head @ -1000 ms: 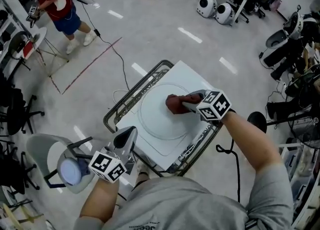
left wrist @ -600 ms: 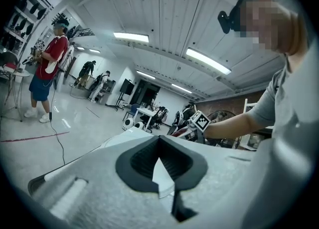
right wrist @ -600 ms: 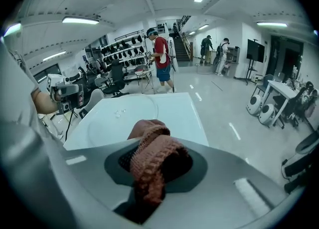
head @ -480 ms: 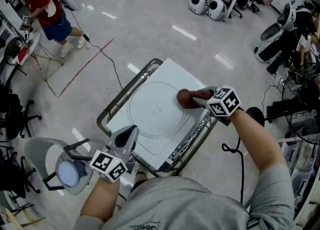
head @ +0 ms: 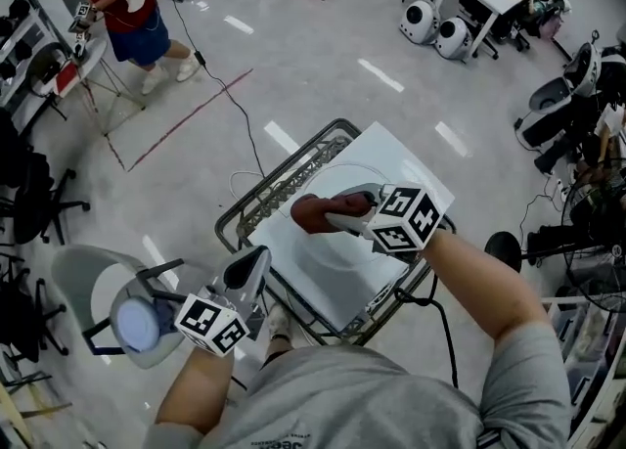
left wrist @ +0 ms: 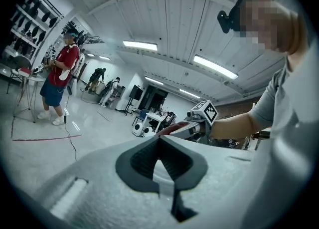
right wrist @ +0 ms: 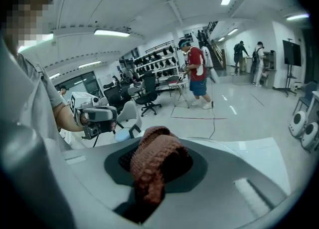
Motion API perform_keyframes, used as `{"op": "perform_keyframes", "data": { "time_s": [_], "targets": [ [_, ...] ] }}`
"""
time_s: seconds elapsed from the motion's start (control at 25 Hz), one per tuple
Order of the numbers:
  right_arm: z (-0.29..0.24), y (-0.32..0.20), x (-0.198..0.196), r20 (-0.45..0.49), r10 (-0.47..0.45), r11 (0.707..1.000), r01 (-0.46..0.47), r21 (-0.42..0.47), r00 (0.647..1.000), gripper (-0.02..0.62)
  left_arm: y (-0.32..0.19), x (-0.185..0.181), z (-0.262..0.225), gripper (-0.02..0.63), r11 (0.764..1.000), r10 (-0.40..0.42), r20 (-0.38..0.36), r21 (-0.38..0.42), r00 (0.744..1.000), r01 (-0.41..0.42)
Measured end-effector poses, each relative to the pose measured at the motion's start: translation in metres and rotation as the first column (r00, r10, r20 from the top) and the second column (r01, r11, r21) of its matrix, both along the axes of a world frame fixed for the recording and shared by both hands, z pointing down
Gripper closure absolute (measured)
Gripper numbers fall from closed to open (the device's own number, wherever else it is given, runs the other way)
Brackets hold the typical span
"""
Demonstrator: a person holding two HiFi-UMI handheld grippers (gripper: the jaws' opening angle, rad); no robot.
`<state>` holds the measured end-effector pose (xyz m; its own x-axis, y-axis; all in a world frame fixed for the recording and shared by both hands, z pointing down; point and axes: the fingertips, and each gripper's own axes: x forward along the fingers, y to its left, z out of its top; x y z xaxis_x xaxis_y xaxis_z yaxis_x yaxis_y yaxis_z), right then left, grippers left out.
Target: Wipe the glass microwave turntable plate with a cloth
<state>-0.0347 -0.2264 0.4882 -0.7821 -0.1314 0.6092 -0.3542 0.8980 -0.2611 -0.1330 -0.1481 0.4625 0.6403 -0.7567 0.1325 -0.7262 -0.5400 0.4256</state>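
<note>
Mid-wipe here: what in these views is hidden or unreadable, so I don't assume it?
- Head view: the right gripper, jaws shut on the cloth, covers where the cloth meets the glass plate; contact unclear.
- Head view: smears on the plate are too small to tell.
- Right gripper view: the cloth and the gripper's body hide the plate.
- Left gripper view: the left gripper, jaws together, blocks the plate.

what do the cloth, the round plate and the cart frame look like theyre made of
The cloth looks like matte reddish-brown knit fabric: ribbed loops show. The plate seems clear glass: only a faint circular outline over the white top. The cart frame is probably metal: thin grey rails with a dull sheen.
</note>
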Motion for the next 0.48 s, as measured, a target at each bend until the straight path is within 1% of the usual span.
{"op": "perform_keyframes", "data": {
  "time_s": [0.08, 0.2, 0.32, 0.48],
  "targets": [
    [0.014, 0.008, -0.024, -0.022, -0.043, 0.999, 0.042, -0.015, 0.999, 0.497, 0.001, -0.01, 0.0, 0.607, 1.0, -0.003, 0.004, -0.007, 1.0, 0.003],
    [0.04, 0.013, -0.034, -0.062, -0.065, 0.998, 0.063, -0.029, 0.996, 0.497, 0.005, -0.019, 0.006, 0.607, 1.0, 0.002, 0.007, -0.012, 1.0, -0.002],
    [0.057, 0.014, -0.022, -0.077, -0.042, 0.999, 0.039, -0.036, 0.996, 0.497, 0.008, -0.017, 0.015, 0.606, 1.0, 0.012, 0.005, -0.014, 1.0, -0.012],
    [0.062, 0.012, 0.018, -0.099, 0.009, 0.999, -0.013, -0.034, 0.995, 0.497, 0.007, 0.005, 0.019, 0.607, 0.999, 0.04, 0.002, -0.025, 0.999, -0.04]
  ]
}}
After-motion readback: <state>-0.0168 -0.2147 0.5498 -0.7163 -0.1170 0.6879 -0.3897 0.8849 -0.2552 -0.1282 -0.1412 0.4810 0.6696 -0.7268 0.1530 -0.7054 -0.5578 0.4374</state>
